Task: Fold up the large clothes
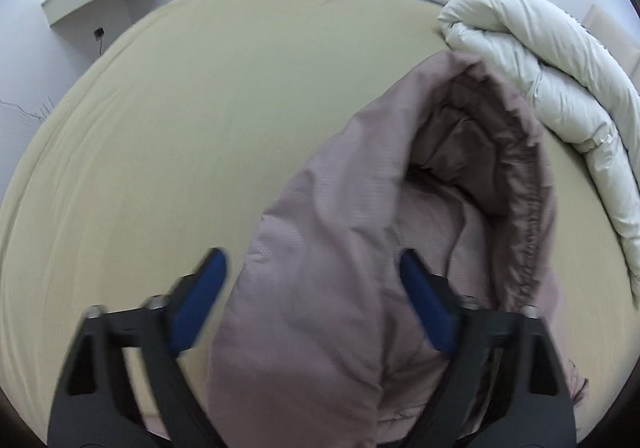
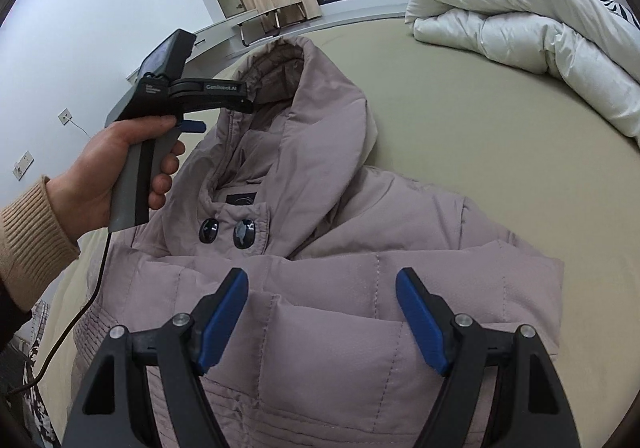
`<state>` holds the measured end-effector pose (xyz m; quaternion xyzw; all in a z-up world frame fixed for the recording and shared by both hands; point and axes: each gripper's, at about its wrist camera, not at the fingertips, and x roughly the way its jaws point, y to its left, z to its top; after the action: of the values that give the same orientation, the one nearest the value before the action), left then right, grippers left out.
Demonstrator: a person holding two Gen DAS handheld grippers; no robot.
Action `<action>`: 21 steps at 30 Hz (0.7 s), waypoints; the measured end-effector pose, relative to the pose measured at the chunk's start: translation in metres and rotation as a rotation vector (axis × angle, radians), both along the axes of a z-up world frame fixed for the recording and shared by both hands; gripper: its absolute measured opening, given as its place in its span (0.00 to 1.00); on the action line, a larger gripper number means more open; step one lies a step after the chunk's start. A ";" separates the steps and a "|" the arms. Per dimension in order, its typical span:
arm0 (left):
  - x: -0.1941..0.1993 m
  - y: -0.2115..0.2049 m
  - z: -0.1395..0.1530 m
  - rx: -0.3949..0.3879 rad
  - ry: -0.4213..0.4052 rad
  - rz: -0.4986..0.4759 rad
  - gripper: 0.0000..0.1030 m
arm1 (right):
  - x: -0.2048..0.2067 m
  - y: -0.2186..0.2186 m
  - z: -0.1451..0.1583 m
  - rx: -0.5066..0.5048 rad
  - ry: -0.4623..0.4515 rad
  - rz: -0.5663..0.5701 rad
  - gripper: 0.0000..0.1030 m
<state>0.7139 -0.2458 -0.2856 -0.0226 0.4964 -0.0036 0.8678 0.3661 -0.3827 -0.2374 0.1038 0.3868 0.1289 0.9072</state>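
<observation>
The mauve quilted puffer jacket [image 2: 320, 288] lies on the bed with the smooth beige sheet [image 2: 500, 168], front up and buttoned at the collar by two glossy dark oval buttons [image 2: 228, 233]. Its body looks already gathered: the near part sits in stacked padded layers, and no sleeve sticks out in either view, so I judge the sleeves are tucked in or hidden. The hood [image 1: 460, 152] is not yet folded down; it stands open at the far end, showing a darker brown lining with a puckered elastic rim. What seems left is laying the hood over the body and perhaps one more fold.

The left tool [image 1: 312, 276] hangs over the hood with its blue pads apart on either side of the fabric, not pressing on it; a hand [image 2: 116, 168] in a ribbed tan knit cuff holds its grey handle. The right tool [image 2: 322, 284] hovers above the chest, jaws wide and empty.

The shell is matt, slightly crinkly woven cloth, stitched in broad puffy channels. A bulky white rolled duvet [image 2: 520, 16] lies at the far right, well apart from the jacket.
</observation>
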 end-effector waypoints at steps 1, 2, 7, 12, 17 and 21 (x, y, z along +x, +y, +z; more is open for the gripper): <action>0.003 0.004 -0.004 -0.014 0.019 0.003 0.46 | 0.000 0.001 0.001 0.002 -0.002 0.009 0.77; 0.003 0.009 -0.006 -0.031 0.026 0.006 0.34 | 0.001 0.001 0.003 0.003 -0.007 0.011 0.77; -0.017 0.017 0.010 -0.040 -0.048 -0.016 0.08 | 0.025 0.005 0.031 -0.021 -0.057 -0.017 0.77; -0.061 0.017 0.047 -0.001 -0.195 -0.055 0.08 | 0.096 0.023 0.056 -0.023 -0.064 -0.040 0.85; -0.098 0.013 0.070 -0.011 -0.274 -0.091 0.08 | 0.165 0.049 0.053 0.010 0.012 -0.078 0.86; -0.136 0.016 0.087 -0.011 -0.321 -0.126 0.08 | 0.210 0.059 0.033 -0.075 0.107 -0.147 0.65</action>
<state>0.5778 -0.2295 -0.1982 0.0046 0.3521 -0.0644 0.9337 0.5760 -0.3241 -0.2042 0.1044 0.4305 0.0416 0.8956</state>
